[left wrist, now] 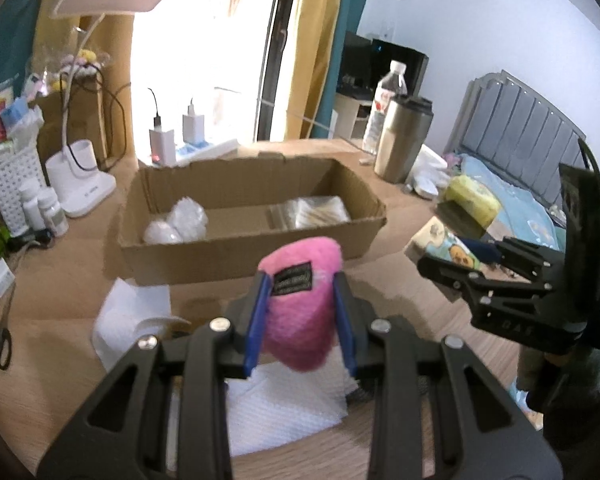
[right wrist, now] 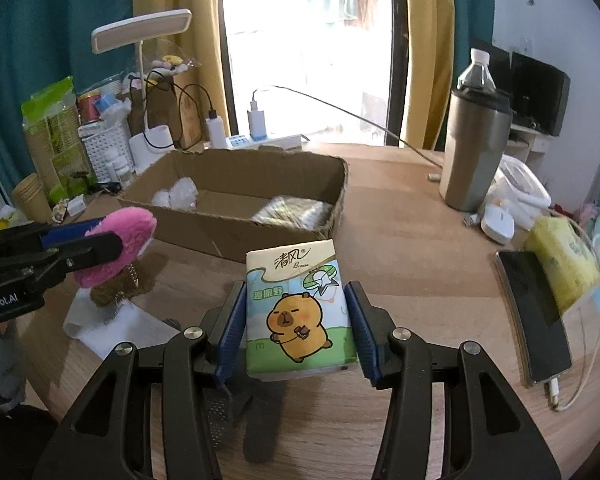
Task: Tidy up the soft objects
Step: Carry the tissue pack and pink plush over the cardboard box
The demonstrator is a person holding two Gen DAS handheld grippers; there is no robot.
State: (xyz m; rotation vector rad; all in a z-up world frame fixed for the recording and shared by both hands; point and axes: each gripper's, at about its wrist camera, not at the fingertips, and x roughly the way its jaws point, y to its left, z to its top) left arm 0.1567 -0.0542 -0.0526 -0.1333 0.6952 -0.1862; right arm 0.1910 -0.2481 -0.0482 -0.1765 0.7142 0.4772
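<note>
My left gripper (left wrist: 302, 322) is shut on a pink plush toy (left wrist: 300, 312) with a black label, held above the table just in front of the cardboard box (left wrist: 236, 256). It also shows in the right wrist view (right wrist: 118, 248). My right gripper (right wrist: 296, 320) is shut on a tissue pack (right wrist: 298, 308) printed with a capybara, held above the table in front of the box (right wrist: 220, 236). In the left wrist view the right gripper (left wrist: 452, 264) and the pack (left wrist: 446, 246) are at the right. The box holds white wrapped items (left wrist: 176, 226) and a clear bag (left wrist: 312, 212).
White paper sheets (left wrist: 132, 320) lie on the wooden table under the left gripper. A steel tumbler (right wrist: 474, 148), a water bottle (right wrist: 476, 70), a phone (right wrist: 534, 312) and a yellow tissue pack (right wrist: 562, 264) are at the right. A desk lamp (left wrist: 80, 184), bottles and scissors (left wrist: 0, 340) are at the left.
</note>
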